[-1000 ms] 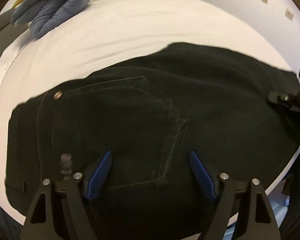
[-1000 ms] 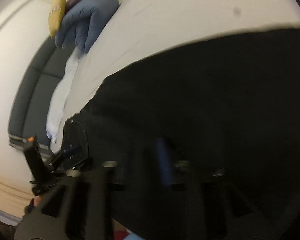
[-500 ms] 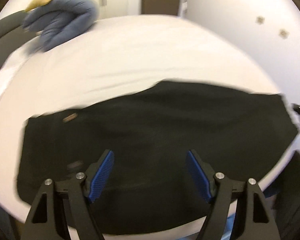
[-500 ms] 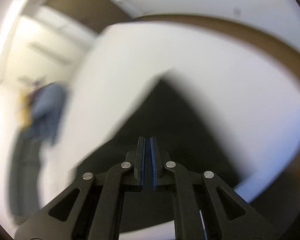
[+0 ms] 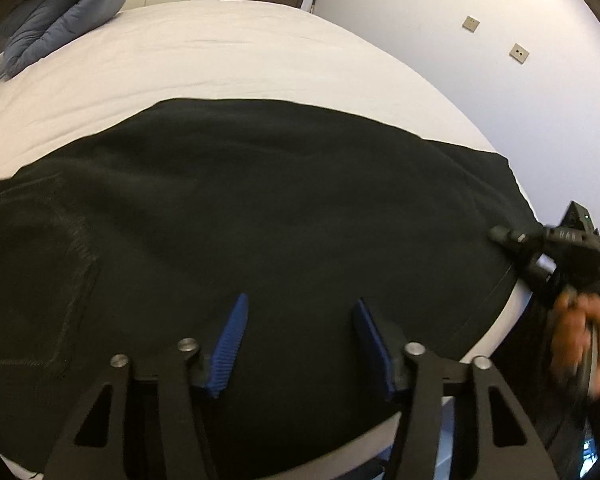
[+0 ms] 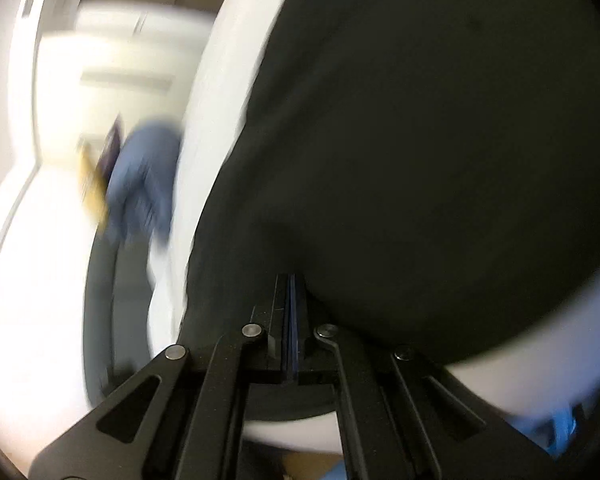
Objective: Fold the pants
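Black denim pants [image 5: 284,208] lie flat across white bed [image 5: 228,60]. My left gripper [image 5: 298,340] hovers wide open, empty, above them. Right gripper [image 6: 292,300] pressed closed at hem edge; whether cloth is pinched, can't tell. Carry hem straight toward waistband, edges aligned.

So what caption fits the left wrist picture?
Open left tool hovering over black pants spread on a white bed.

pants [image 5: 284,208]: matt black cloth, stitched pocket seams
bed [image 5: 228,64]: smooth white sheet, faintly creased
duvet [image 5: 60,8]: soft blue quilted cloth
left tool [image 5: 300,336]: matt black frame, ribbed blue pads [image 5: 230,340], metal rivets
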Demonstrator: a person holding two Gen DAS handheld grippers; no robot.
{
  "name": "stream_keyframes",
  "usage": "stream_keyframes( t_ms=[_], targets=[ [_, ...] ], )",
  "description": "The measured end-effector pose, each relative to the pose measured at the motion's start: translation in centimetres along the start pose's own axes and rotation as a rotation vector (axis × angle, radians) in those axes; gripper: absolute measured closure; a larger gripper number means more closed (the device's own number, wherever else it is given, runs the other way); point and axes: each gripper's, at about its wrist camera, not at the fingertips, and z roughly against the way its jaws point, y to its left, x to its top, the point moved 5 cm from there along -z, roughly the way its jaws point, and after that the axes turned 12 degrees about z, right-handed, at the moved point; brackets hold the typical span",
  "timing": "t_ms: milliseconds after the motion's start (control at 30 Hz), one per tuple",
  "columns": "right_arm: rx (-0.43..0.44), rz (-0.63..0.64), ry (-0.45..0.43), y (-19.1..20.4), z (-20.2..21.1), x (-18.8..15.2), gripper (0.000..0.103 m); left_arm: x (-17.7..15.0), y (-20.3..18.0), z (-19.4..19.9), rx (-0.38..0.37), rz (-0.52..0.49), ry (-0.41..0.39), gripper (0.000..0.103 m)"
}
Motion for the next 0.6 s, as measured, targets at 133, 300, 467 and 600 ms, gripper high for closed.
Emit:
stream_keyframes(
  t_ms=[133, 300, 467, 600],
  targets=[
    [-0.152, -0.074, -0.178, -5.3, 7.4, 6.0, 0.103, -0.3, 2.9, 2.6, 0.034, 0.081, -0.009, 0.057],
    [-0.238, 0.030, -0.219, -0.2, 8.1, 5.9, 0.102, 3.4, 3.4, 7.0, 0.018, 0.112, -0.085, 0.053],
    [0.016, 0.171, -0.050, 7.9, 0.3, 4.0, 0.102, 10.7, 0.4, 3.0, -0.090, 0.025, -0.092, 0.040],
    [0.062, 0.244, 0.154, 10.9, -9.6, -0.6, 0.102, 13.2, 2.3, -5.5, 0.025, 0.019, 0.053, 0.055]
  ],
)
